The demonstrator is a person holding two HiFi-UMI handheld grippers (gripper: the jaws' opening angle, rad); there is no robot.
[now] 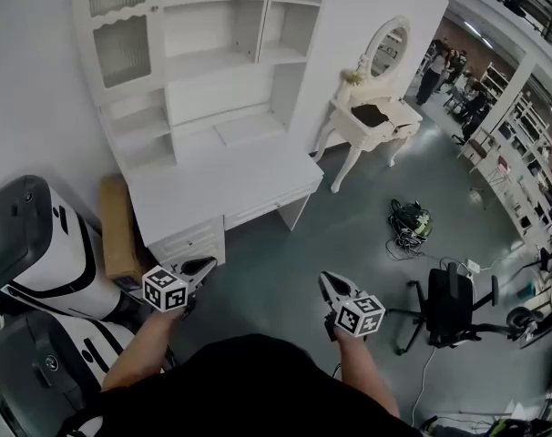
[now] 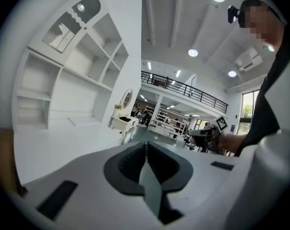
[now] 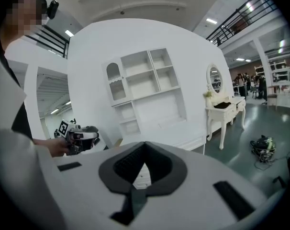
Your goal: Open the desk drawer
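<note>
Desk drawer (image 1: pixel 258 212), one desk (image 1: pixel 212 185), two grippers (image 1: pixel 206 264) (image 1: pixel 324 279)

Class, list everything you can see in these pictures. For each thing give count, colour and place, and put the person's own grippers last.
desk with shelf unit: one, white, against the wall ahead
desk drawers: several, white, under the desktop, all closed
dressing table: one, cream-white, oval mirror on top, right of the desk
board: one, brown, at the desk's left side
machine housings: two, white and black, far left
cable bundle: one, dark, on the floor at right
office chair: one, black, lower right
people: a few, far off, upper right
left gripper: one, white, jaws together, empty, in front of the drawers
right gripper: one, white, jaws together, empty, over the bare floor
</note>
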